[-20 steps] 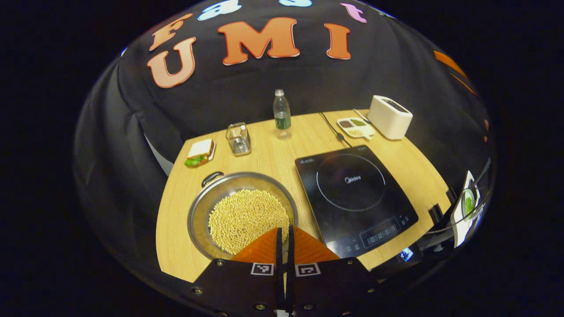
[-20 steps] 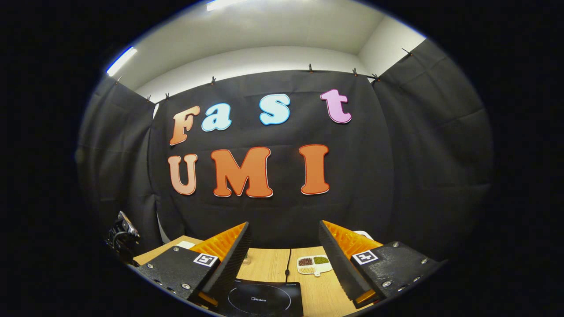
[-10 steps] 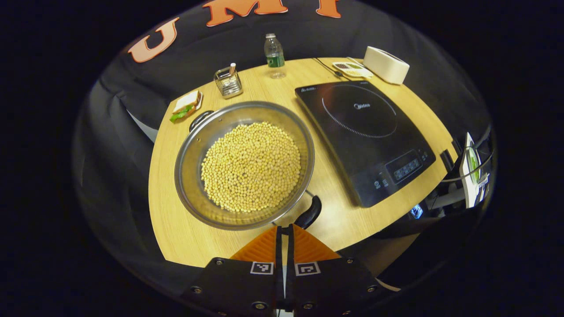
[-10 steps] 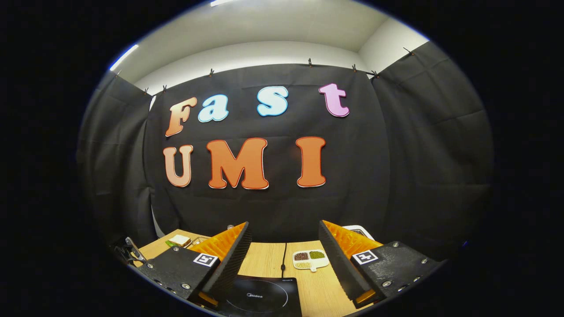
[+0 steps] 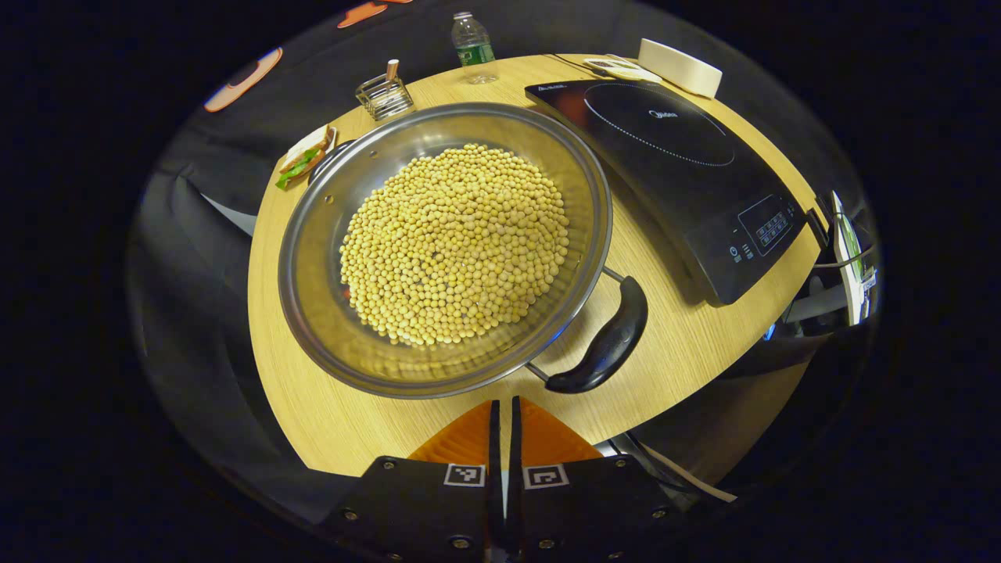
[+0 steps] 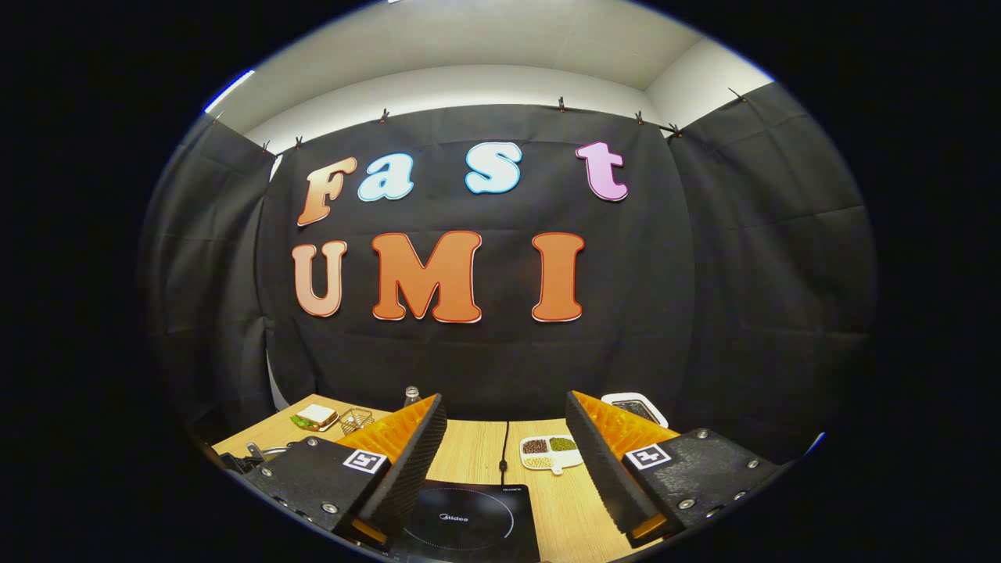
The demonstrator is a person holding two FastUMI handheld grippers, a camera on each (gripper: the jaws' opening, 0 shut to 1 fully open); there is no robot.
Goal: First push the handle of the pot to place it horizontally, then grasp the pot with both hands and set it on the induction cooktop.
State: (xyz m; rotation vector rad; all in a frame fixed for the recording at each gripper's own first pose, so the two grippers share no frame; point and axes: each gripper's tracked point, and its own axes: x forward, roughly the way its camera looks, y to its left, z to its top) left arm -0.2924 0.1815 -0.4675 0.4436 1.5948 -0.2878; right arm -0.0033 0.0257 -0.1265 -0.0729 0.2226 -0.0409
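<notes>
Our left tongs point steeply downward, their two fingers pressed together with nothing between them. Our right tongs are held level, facing forward, fingers spread wide apart and empty.

The right gripper, jaws wide apart, hangs above the induction cooktop.

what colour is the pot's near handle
Black. The handle on the steel pot shows best in the left gripper view.
</notes>
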